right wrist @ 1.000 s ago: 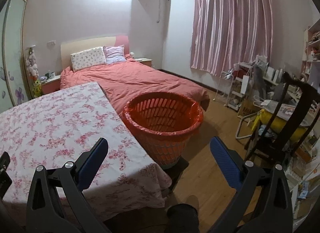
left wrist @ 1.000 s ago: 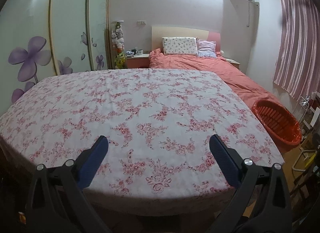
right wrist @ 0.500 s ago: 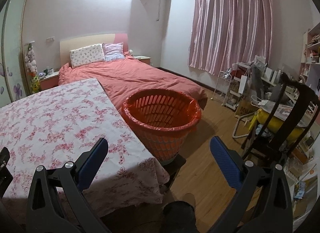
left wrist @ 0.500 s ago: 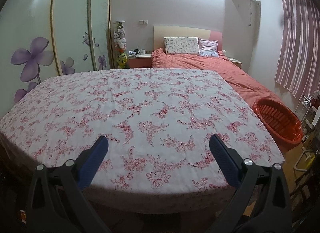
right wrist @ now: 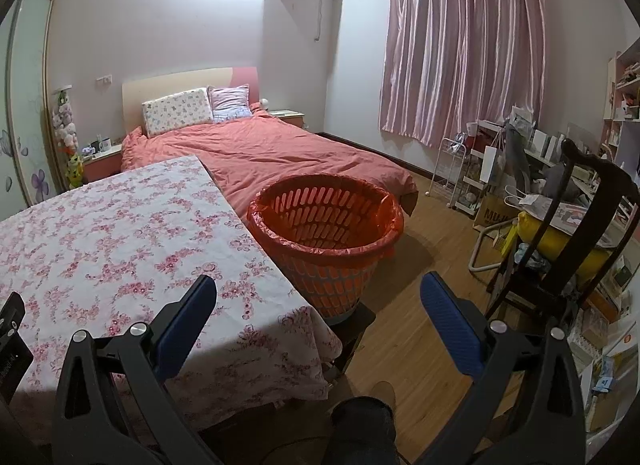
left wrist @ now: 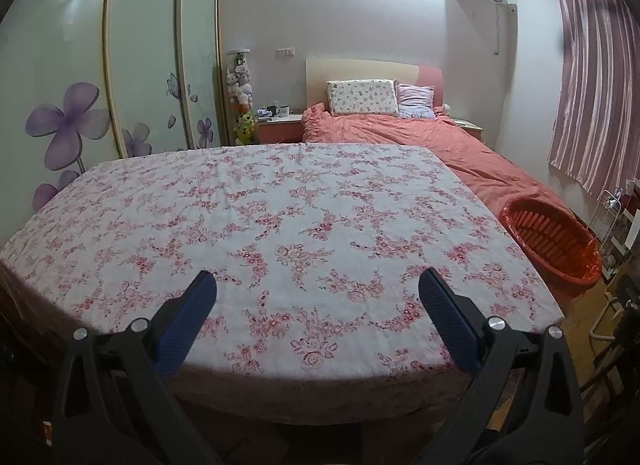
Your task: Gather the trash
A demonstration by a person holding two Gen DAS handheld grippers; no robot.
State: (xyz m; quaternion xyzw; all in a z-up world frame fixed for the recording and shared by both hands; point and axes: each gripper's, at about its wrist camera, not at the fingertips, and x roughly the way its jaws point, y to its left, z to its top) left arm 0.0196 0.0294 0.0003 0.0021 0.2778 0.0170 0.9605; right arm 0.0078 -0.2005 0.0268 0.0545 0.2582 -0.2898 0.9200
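Observation:
An orange slatted basket (right wrist: 326, 221) with a red liner stands at the right corner of a table under a floral cloth (right wrist: 100, 233); nothing shows inside it. In the left wrist view the basket (left wrist: 554, 239) sits at the far right beyond the cloth (left wrist: 280, 217). No trash is visible on the cloth. My left gripper (left wrist: 318, 289) hangs open over the table's near edge, holding nothing. My right gripper (right wrist: 318, 291) is open too, held in front of the basket, above the table corner and the wooden floor.
A bed with a coral cover (right wrist: 272, 153) lies behind the table. A dark wooden chair (right wrist: 576, 233) and cluttered shelves (right wrist: 504, 157) fill the right side. A person's leg and shoe (right wrist: 368, 413) show at the bottom. Wardrobe doors (left wrist: 80, 77) stand at the left.
Both grippers have drawn back and lifted a little, so the table and basket look slightly farther off. Both stay open and hold nothing.

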